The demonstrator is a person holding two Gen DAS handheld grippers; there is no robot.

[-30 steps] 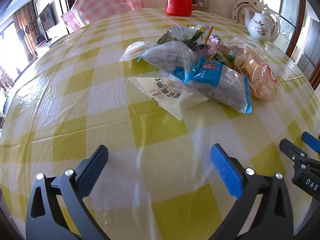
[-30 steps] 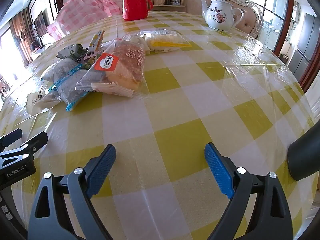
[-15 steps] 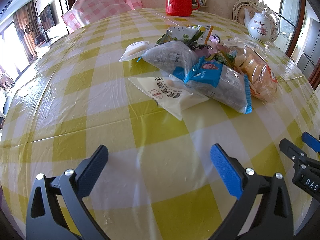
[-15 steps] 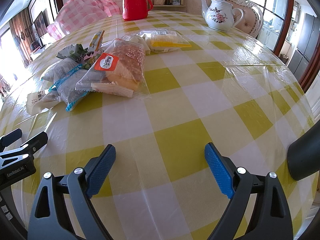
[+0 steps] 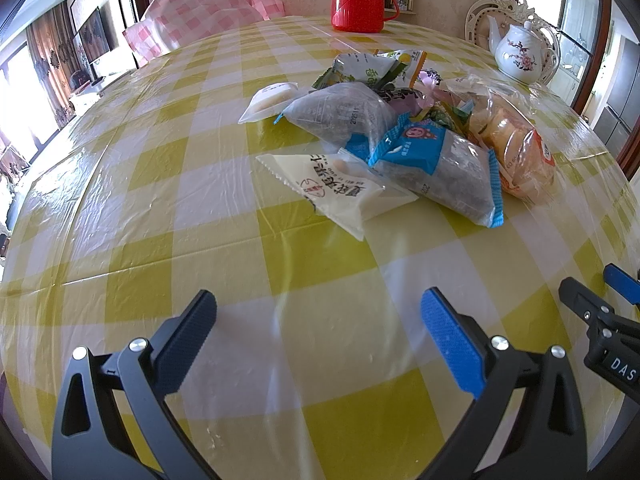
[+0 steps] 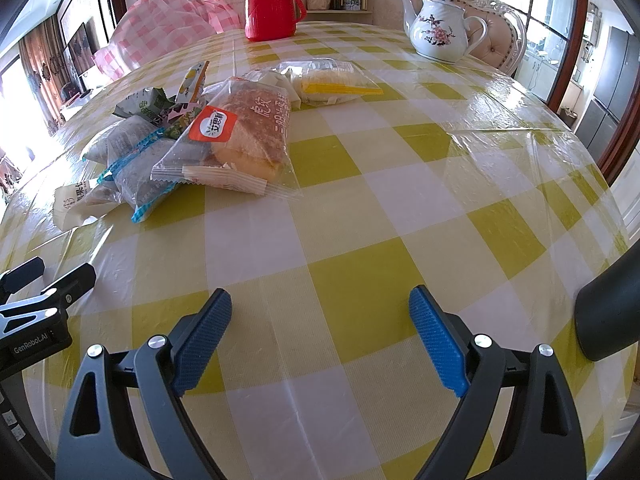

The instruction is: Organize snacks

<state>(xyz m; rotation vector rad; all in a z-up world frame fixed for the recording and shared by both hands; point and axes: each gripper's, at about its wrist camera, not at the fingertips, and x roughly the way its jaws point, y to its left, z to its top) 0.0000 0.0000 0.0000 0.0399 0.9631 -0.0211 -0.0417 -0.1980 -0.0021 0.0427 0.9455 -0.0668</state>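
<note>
Both pairs of tongs stand wide apart with nothing between them: the left tongs [image 5: 318, 322] and the right tongs [image 6: 320, 318] hang low over bare checked cloth at the near side of the worktop [image 5: 160, 216], well short of the snacks, which lie heaped a little past the middle. The sorting looks not yet begun. The main risk, as I judge it, is the heap itself: the white packet [image 5: 340, 192] is tucked under the blue-edged bag [image 5: 440, 168], which in turn leans against the clear bag [image 5: 344, 114] and the bread bag [image 5: 516, 148], so pulling one out could drag its neighbours along or scatter the small sweets wedged behind. The wrappers are slick film on a glossy plastic cover, so a shallow pinch on a puffed bag may slide off, while a hard squeeze could crush the soft bread. A wide sweep to the far side might also catch the teapot [image 6: 438, 34] or the red flask [image 6: 270, 2]. The left view shows the white packet whole, plus a small pale packet [image 5: 272, 98] lying alone at the heap's far left, which the right view does not show. The right view alone reveals a yellow-centred packet [image 6: 332, 86] lying behind the bread bag, apart from the rest, and the orange label on that bag.
</note>
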